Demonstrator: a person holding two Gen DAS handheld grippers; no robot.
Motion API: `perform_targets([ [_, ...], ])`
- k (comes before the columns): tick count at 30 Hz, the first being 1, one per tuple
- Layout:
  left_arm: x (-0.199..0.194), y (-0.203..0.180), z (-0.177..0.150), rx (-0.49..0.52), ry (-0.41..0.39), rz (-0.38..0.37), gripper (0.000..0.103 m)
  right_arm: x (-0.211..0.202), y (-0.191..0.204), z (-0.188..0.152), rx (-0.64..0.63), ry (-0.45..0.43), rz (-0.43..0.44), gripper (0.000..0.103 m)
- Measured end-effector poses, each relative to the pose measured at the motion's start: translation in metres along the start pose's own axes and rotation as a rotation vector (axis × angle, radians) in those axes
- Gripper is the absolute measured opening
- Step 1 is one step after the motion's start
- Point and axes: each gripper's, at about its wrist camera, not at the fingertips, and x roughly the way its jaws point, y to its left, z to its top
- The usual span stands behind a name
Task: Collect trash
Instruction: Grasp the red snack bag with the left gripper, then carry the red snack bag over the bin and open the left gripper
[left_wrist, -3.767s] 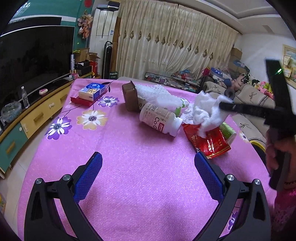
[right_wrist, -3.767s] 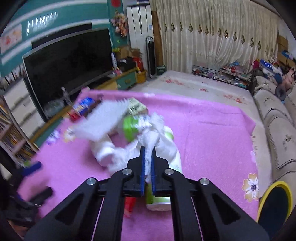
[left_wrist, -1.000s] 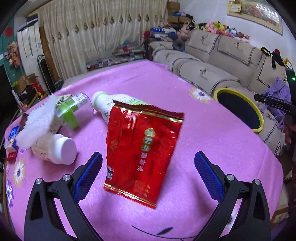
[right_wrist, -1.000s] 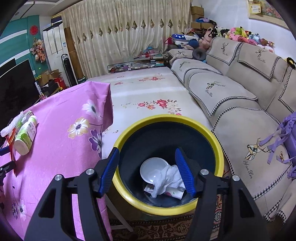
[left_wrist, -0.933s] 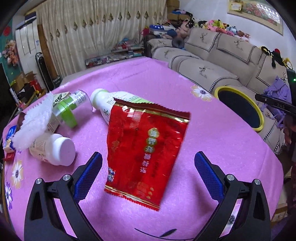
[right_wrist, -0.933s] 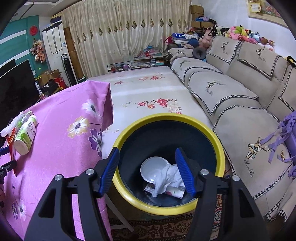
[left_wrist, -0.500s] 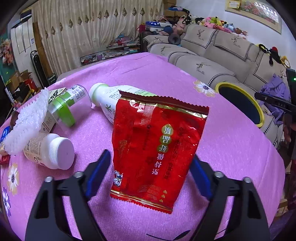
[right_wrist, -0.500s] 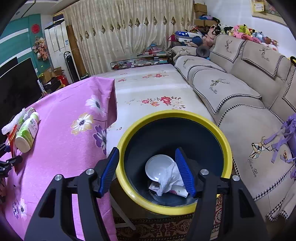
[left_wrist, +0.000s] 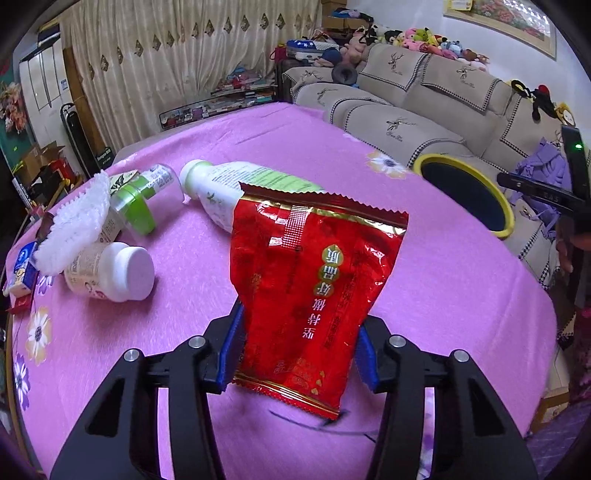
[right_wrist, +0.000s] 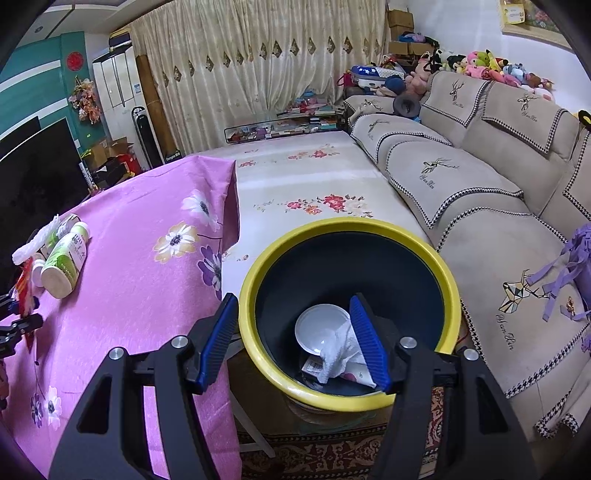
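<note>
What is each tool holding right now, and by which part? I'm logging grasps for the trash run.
The left tool grips the red snack packet by its two side edges, near the bottom. The right tool is open over the yellow-rimmed bin, holding nothing.

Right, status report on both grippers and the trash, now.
Left gripper closing around red snack bag. Right gripper open, empty, over yellow bin. White tissue in bin. Nothing blocking.

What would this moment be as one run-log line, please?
left gripper: shut on red packet | right gripper: open over bin | tissue: binned
</note>
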Motion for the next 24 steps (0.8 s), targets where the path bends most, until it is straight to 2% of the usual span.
perform_targets([
  [4, -0.019, -0.022, 0.003, 0.035, -0.026, -0.022, 0.051, -0.011, -0.008, -0.002, 0.001, -0.019, -0.025, 0.06],
  [10, -0.023, -0.073, 0.043, 0.108, -0.058, -0.117, 0.051, -0.037, -0.031, -0.003, 0.016, -0.06, -0.084, 0.06],
  [18, 0.017, -0.165, 0.113, 0.211, -0.066, -0.227, 0.052, -0.069, -0.07, -0.013, 0.048, -0.111, -0.129, 0.06],
  [24, 0.072, -0.229, 0.162, 0.267, -0.048, -0.254, 0.053, -0.09, -0.103, -0.027, 0.099, -0.132, -0.148, 0.062],
])
